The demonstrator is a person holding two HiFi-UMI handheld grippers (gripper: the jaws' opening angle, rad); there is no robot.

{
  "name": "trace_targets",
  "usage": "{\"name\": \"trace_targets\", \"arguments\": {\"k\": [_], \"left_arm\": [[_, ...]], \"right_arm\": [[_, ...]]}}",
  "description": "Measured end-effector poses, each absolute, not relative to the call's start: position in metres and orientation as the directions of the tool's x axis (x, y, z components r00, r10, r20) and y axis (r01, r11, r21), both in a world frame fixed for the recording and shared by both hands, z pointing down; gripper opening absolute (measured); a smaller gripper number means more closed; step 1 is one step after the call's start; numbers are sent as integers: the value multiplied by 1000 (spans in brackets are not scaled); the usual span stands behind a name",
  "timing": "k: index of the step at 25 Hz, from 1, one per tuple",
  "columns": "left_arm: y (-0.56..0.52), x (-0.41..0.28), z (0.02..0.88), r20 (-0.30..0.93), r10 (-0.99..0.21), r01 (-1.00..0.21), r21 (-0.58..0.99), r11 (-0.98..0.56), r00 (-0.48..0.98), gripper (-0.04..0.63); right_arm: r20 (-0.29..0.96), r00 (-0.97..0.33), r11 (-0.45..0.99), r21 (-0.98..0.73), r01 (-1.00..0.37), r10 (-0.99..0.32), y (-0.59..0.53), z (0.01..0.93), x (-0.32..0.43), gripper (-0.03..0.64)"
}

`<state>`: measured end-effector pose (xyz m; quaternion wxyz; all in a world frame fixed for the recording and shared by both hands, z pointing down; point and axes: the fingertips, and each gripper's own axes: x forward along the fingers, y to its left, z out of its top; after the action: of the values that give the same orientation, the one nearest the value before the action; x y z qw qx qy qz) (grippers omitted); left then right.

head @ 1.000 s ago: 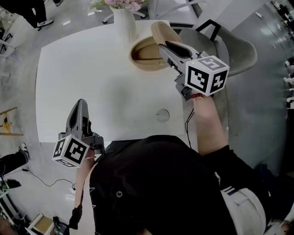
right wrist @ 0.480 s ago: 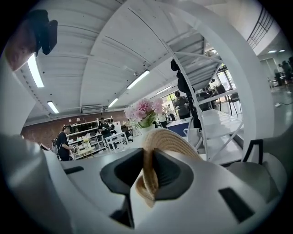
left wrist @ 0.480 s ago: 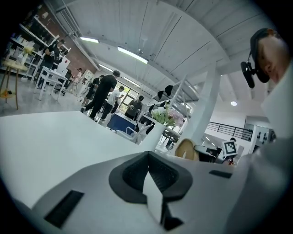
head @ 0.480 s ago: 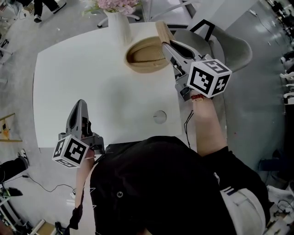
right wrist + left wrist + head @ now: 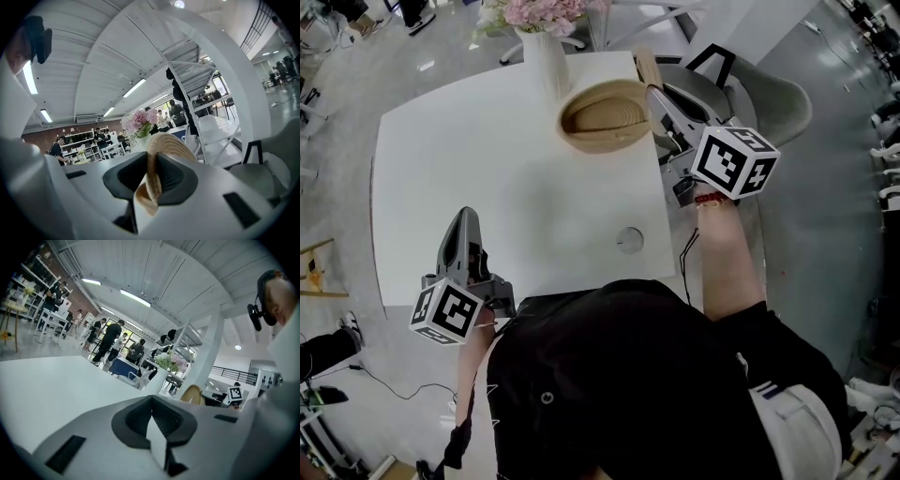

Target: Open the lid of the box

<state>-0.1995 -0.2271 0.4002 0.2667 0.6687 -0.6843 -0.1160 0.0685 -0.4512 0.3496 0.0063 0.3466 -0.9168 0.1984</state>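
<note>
A round woven straw box (image 5: pixel 605 117) stands uncovered at the far right of the white table (image 5: pixel 487 169). Its woven lid (image 5: pixel 648 67) is lifted off and stands on edge just right of the box rim. My right gripper (image 5: pixel 656 92) is shut on the lid's rim. In the right gripper view the lid (image 5: pixel 165 142) is pinched between the dark pads of the right gripper (image 5: pixel 152 164), whose jaws have just been closing on it. My left gripper (image 5: pixel 467 216) hovers at the table's near left edge, shut and holding nothing; the left gripper (image 5: pixel 151 401) view shows the same.
A white vase of pink flowers (image 5: pixel 546 52) stands just left of the box at the table's far edge. A small round disc (image 5: pixel 629 240) lies on the table near the person. A grey chair (image 5: pixel 769 98) stands to the right of the table.
My right gripper has carried the lid to the right, off the box, and tipped it more upright. The left gripper has stayed where it was.
</note>
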Motion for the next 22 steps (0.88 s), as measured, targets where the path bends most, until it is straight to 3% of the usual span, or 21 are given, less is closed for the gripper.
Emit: {"name": "trace_targets", "arguments": {"k": [22], "left_arm": [[-185, -233, 351, 133, -985, -865, 501, -30, 111, 9]], "right_arm": [[107, -637, 558, -389, -733, -763, -377, 315, 97, 71]]}}
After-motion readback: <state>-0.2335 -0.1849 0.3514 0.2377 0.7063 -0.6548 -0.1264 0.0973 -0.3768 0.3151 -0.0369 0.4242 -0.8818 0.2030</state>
